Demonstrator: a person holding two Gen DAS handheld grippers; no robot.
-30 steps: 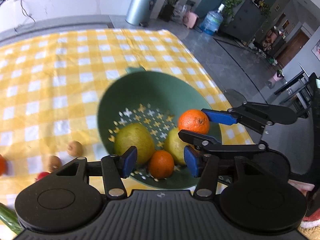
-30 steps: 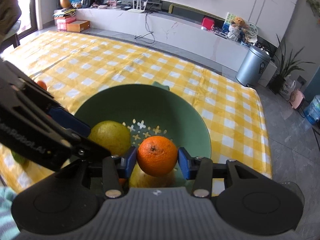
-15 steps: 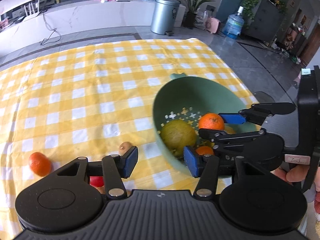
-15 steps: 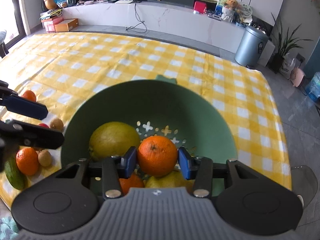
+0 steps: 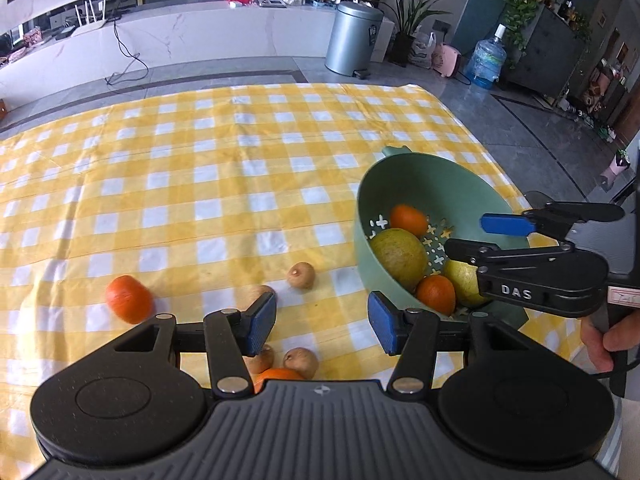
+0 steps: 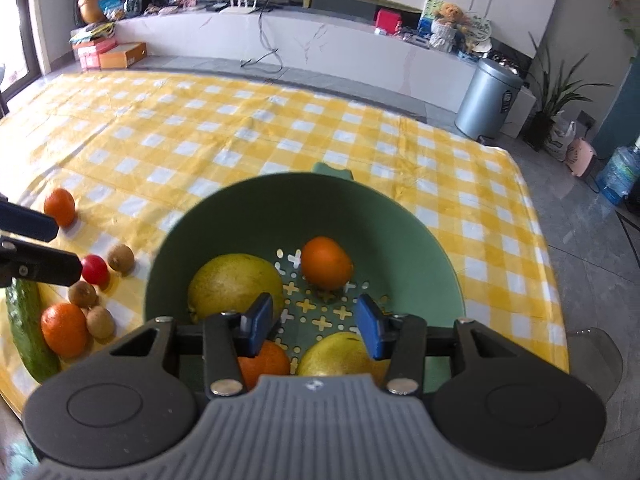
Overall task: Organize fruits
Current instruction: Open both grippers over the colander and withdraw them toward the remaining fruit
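A green colander [image 6: 248,220] [image 5: 472,176] stands on the yellow checked cloth [image 5: 200,168]. In it lie a large yellow-green fruit [image 6: 234,284], an orange [image 6: 326,263] at the far side, a second orange [image 6: 266,362] and another yellow fruit [image 6: 340,354] at the near side. My right gripper [image 6: 312,324] is open and empty above the colander's near side. My left gripper [image 5: 322,322] is open and empty over loose fruit left of the colander: an orange [image 5: 129,299], a brown kiwi [image 5: 301,275], more kiwis [image 5: 301,361] and another orange [image 5: 276,375].
In the right wrist view a cucumber [image 6: 28,328], an orange [image 6: 64,330], a small red fruit [image 6: 95,269] and several kiwis [image 6: 120,258] lie at the cloth's near left edge. The cloth's right edge drops to the grey floor [image 5: 520,120] just beyond the colander.
My right gripper has opened and let go of the orange, which now lies in the colander. My left gripper has swung left, away from the colander, to above the loose fruit.
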